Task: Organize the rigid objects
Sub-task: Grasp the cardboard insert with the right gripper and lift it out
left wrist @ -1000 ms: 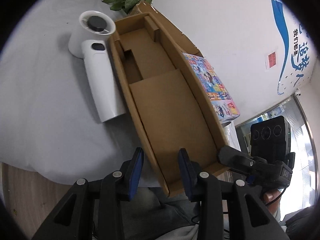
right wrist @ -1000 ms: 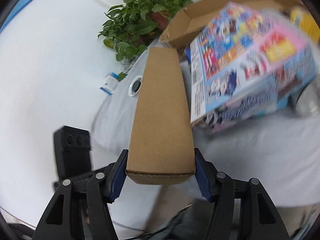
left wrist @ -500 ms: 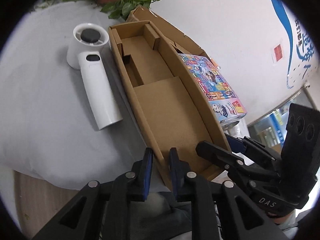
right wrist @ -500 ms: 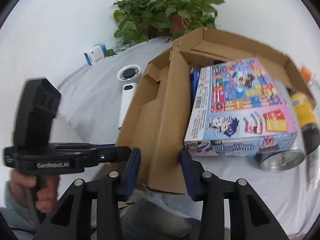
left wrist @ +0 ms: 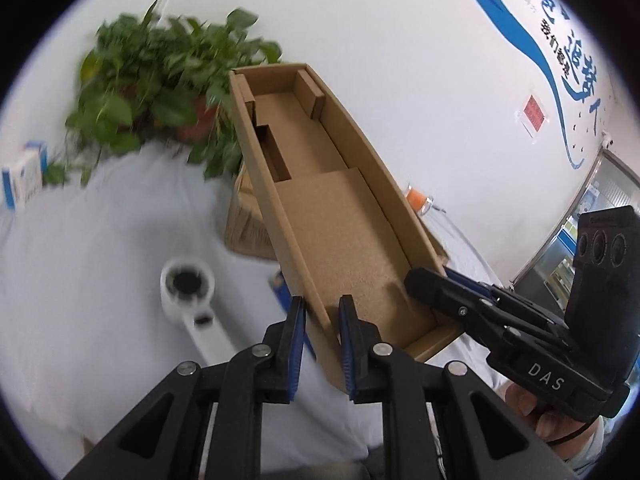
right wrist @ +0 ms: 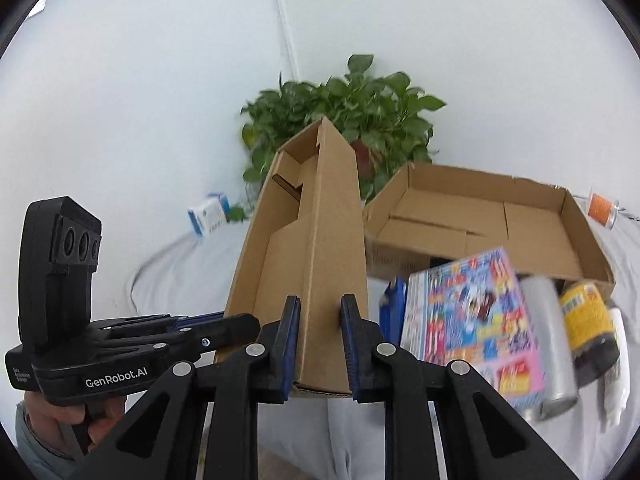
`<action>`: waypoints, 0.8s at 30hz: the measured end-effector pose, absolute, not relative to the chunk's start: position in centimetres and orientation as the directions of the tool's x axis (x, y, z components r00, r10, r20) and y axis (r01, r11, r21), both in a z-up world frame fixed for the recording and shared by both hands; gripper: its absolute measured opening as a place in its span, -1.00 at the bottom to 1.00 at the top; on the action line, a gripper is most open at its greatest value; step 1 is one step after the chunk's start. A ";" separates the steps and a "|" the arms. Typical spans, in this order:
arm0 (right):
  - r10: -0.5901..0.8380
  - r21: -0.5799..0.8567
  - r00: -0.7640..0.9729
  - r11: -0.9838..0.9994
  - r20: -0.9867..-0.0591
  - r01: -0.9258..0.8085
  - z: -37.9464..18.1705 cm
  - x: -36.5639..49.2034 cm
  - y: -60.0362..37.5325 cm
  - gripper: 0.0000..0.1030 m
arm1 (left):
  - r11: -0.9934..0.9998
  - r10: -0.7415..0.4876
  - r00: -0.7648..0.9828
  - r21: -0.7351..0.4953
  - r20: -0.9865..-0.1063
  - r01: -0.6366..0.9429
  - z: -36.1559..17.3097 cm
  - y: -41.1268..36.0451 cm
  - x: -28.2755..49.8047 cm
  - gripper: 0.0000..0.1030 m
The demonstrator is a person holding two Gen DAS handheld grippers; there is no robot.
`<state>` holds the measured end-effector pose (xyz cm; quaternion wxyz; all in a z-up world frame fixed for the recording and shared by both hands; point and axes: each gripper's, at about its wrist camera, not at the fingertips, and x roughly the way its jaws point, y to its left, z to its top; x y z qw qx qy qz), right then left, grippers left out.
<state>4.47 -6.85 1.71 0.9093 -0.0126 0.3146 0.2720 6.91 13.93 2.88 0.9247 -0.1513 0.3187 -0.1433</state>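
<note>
Both grippers are holding the long narrow brown cardboard tray [left wrist: 340, 216] in the air above the white-covered bench [left wrist: 92, 248]. Left gripper [left wrist: 320, 348] fingers are pinching the tray's left side wall at the near end; right gripper [right wrist: 320, 344] fingers are pinching the right side wall, also at the near end. Tray is sitting tilted, far end pointing toward the green potted plant [right wrist: 352, 120] at the bench's far edge. Open flat brown cardboard box [right wrist: 480, 216] is lying beyond it, with a colourful printed rectangular box [right wrist: 472, 328], silver can [right wrist: 548, 340] and yellow-labelled can [right wrist: 588, 316] on the right side. White handheld fan [left wrist: 192, 300] is lying on the left.
</note>
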 end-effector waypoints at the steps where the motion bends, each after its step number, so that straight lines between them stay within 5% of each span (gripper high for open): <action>1: 0.488 0.161 0.657 0.854 -0.574 -0.494 2.5 5.8 -6.6 -0.66 | 0.920 -0.355 0.759 -0.346 -0.545 0.182 3.6 13.6 8.2 -0.69; 13: 0.451 0.310 0.659 0.892 -0.602 -0.328 6.6 23.2 -8.1 -0.71 | 0.935 -0.349 0.720 -0.278 -0.600 0.222 7.1 11.3 26.1 -0.71; 24: 0.478 0.461 0.353 0.877 -0.804 -0.138 -4.0 40.4 -6.3 -0.72 | 0.958 -0.268 0.536 -0.280 -0.801 0.060 -1.4 13.8 37.6 -0.77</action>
